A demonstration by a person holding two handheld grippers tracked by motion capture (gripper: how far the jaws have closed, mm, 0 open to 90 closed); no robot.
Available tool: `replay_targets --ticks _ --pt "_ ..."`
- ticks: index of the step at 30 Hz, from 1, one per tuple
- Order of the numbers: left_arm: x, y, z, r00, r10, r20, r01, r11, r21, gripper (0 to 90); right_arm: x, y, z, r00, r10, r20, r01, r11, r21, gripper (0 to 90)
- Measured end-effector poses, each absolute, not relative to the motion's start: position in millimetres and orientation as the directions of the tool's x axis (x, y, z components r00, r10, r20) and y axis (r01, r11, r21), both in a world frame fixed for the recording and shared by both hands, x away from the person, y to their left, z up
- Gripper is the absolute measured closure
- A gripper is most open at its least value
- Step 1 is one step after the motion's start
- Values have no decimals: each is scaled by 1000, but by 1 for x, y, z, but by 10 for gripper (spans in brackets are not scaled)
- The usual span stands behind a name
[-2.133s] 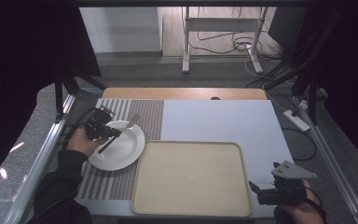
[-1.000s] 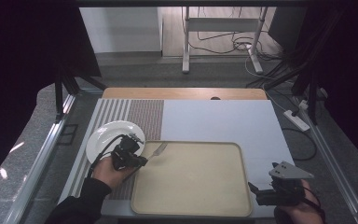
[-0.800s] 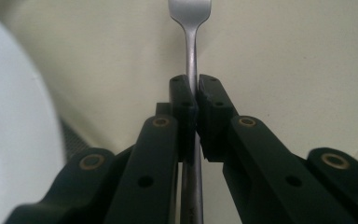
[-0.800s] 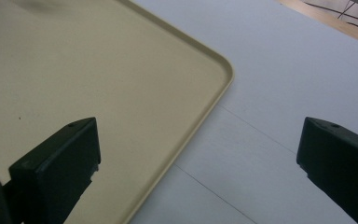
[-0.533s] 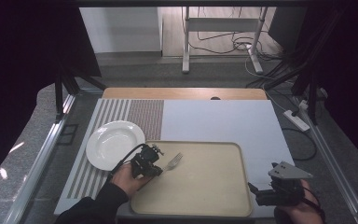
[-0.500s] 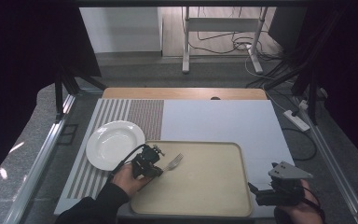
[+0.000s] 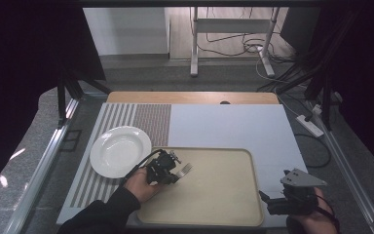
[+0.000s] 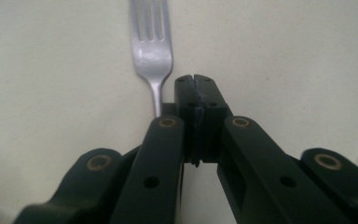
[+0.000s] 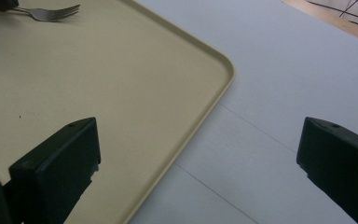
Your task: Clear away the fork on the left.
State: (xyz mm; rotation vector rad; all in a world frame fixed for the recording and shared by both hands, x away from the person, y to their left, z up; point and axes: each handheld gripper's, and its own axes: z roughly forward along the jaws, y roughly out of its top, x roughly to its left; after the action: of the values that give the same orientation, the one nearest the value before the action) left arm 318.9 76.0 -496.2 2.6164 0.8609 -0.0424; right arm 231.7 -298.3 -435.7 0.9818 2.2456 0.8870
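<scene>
A metal fork point(image 7: 184, 169) lies low over the left part of a beige tray point(image 7: 224, 204), tines pointing right. My left gripper point(image 7: 168, 173) is shut on its handle. In the left gripper view the jaws are pressed together at the tips point(image 8: 196, 81), and the fork point(image 8: 151, 51) sticks out just left of them over the tray point(image 8: 284, 46). My right gripper point(image 7: 268, 200) rests at the tray's front right corner, open and holding nothing. In the right gripper view its jaws point(image 9: 198, 140) stand wide apart over the tray's edge point(image 9: 200, 107), with the fork point(image 9: 51, 13) far off.
An empty white plate point(image 7: 119, 151) sits on a striped placemat point(image 7: 126, 117) left of the tray. A pale blue-grey mat point(image 7: 224, 122) covers the table behind and right of the tray. Metal rails point(image 7: 44, 161) run along both sides of the table.
My left gripper carried the fork from the plate rightward onto the tray's left part, and has barely moved in the last half second. The right gripper has stayed put.
</scene>
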Motion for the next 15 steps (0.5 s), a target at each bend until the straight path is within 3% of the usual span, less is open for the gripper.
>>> replay_targets --ticks 15 --pt "337 80 -504 785 608 -123 612 -726 313 887 231 -298 -436 -600 774 -203 426 524 738 2"
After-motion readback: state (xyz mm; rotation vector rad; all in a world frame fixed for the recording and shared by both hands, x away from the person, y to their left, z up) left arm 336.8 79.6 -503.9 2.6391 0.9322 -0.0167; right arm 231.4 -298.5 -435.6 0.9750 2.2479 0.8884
